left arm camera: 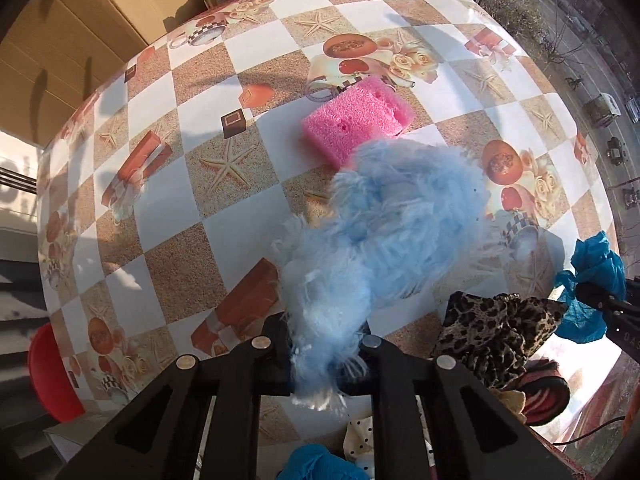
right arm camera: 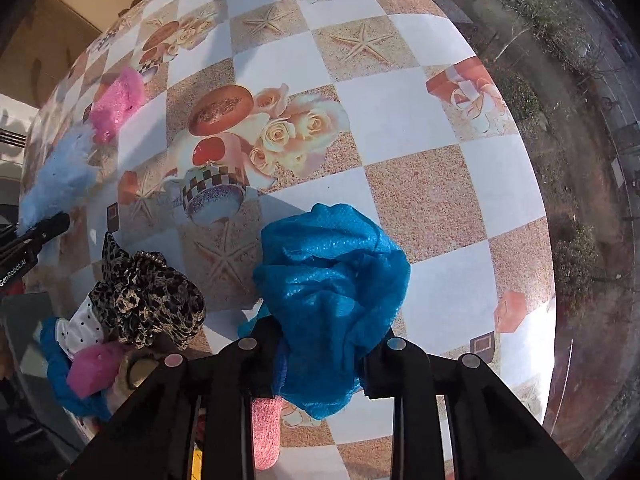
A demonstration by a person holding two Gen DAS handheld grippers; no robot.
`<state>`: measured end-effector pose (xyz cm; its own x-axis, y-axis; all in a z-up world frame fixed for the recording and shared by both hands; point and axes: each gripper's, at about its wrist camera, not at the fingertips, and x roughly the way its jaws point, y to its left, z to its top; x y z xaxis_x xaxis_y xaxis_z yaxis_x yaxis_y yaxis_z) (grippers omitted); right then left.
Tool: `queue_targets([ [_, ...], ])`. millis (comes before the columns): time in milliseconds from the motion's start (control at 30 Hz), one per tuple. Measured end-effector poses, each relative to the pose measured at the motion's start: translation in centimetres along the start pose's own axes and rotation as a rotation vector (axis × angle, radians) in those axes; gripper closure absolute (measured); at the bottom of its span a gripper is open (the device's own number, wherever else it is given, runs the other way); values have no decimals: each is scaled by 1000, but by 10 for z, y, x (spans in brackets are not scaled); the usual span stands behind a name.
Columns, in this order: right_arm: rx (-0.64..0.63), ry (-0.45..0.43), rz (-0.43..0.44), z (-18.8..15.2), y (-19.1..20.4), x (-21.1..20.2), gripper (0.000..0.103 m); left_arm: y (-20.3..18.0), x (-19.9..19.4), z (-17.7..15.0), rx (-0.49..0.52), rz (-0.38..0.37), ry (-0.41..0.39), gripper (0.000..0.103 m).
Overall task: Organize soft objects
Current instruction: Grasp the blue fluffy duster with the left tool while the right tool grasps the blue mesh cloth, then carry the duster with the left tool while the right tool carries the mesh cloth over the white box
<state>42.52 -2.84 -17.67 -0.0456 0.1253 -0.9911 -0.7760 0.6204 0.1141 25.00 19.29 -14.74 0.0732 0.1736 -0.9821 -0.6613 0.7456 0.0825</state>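
My left gripper (left arm camera: 326, 354) is shut on a fluffy light-blue piece (left arm camera: 384, 216) and holds it over the table, in front of a pink sponge (left arm camera: 354, 120) that lies flat on the cloth. My right gripper (right arm camera: 320, 354) is shut on a crumpled blue mesh cloth (right arm camera: 332, 280) above the table. In the left wrist view the blue mesh cloth (left arm camera: 592, 284) and the right gripper show at the right edge. In the right wrist view the fluffy piece (right arm camera: 60, 172) and the pink sponge (right arm camera: 118, 102) show at the far left.
A pile of soft things lies at the table's near edge: a leopard-print cloth (right arm camera: 148, 296), a white dotted cloth (right arm camera: 78, 330), a pink sponge (right arm camera: 94, 368) and a pink knit piece (right arm camera: 266, 428). A cardboard box (left arm camera: 80, 40) stands beyond the checkered table (right arm camera: 400, 120). A red stool (left arm camera: 50, 376) stands below left.
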Motion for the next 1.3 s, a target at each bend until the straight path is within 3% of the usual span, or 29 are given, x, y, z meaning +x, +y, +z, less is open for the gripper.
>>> queue_targets([
  [167,19,-34,60,-2,-8,-37,74,0,-31,-11,-2,5,-45,89],
  [300,16,-46,133,-18,-4,-46,74,-24,-56,-48,-35,5,-66,89],
  [433,-7,-58,187,-18,9,-61,74,-23,-83,-74,-68,8,-89,89],
  [633,-61,-55,278,-27,47,-76,74,-21,-113,-119,-113,24,-90,89],
  [933,-172,-100,323,-61,109,-126,74,-9,-149,-193,-142,12,-124,89],
  [1300,-257,-71,371,-136,209,-140,74,60,-178,-289,-239,35,-167,89],
])
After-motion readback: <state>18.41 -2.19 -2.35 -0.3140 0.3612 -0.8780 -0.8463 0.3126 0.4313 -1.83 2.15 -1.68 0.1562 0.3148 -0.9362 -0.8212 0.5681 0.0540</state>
